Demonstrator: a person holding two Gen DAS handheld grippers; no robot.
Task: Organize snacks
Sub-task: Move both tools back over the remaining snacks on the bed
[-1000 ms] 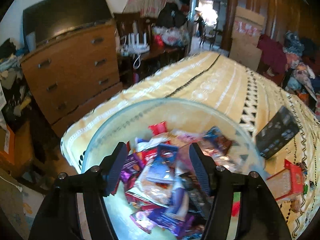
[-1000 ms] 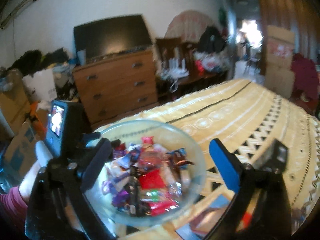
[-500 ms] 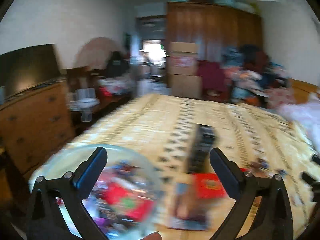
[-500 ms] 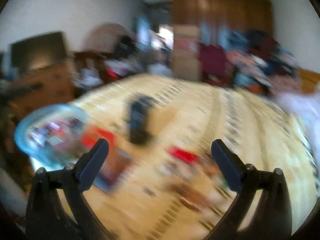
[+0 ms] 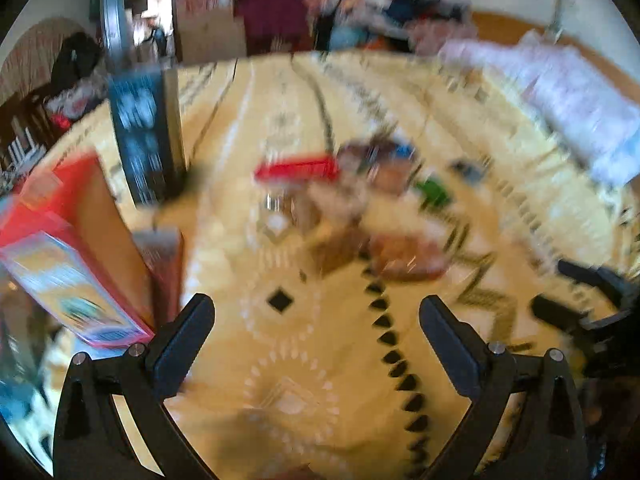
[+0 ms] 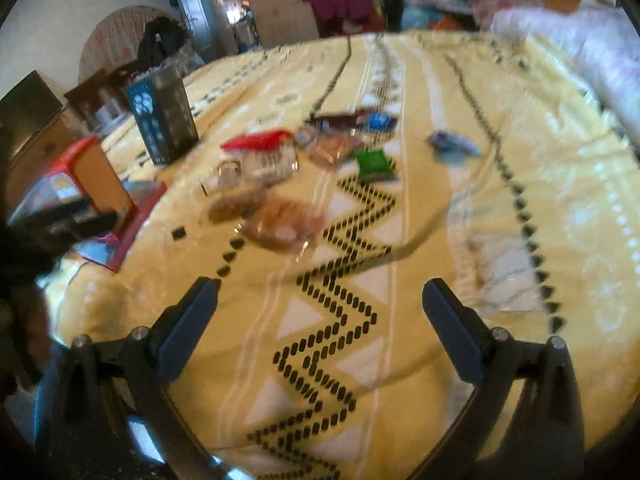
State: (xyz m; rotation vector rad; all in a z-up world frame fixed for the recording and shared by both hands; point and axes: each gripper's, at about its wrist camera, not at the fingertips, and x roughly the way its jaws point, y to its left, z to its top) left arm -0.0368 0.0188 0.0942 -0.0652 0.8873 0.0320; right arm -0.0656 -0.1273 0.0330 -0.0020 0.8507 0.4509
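Observation:
Loose snack packets lie on a yellow patterned bedspread (image 6: 460,132): a red packet (image 6: 258,141), clear-wrapped brown snacks (image 6: 282,222), a green packet (image 6: 374,161) and a blue packet (image 6: 452,143). The left wrist view shows the same pile blurred, with the red packet (image 5: 298,168) and brown snacks (image 5: 404,254). My left gripper (image 5: 316,332) is open and empty, short of the pile. My right gripper (image 6: 320,312) is open and empty over bare bedspread. The right gripper's body shows at the right edge of the left wrist view (image 5: 588,308).
A dark box (image 6: 162,116) stands upright at the left of the bed, with a red and orange box (image 6: 86,172) beside it; both also show in the left wrist view, dark box (image 5: 146,136), red box (image 5: 80,240). A white pillow (image 6: 600,56) lies far right. Room clutter lies behind.
Both grippers have swung right, away from the glass bowl of snacks, which has left both views. They now face the loose packets on the bed. The left jaws opened wider.

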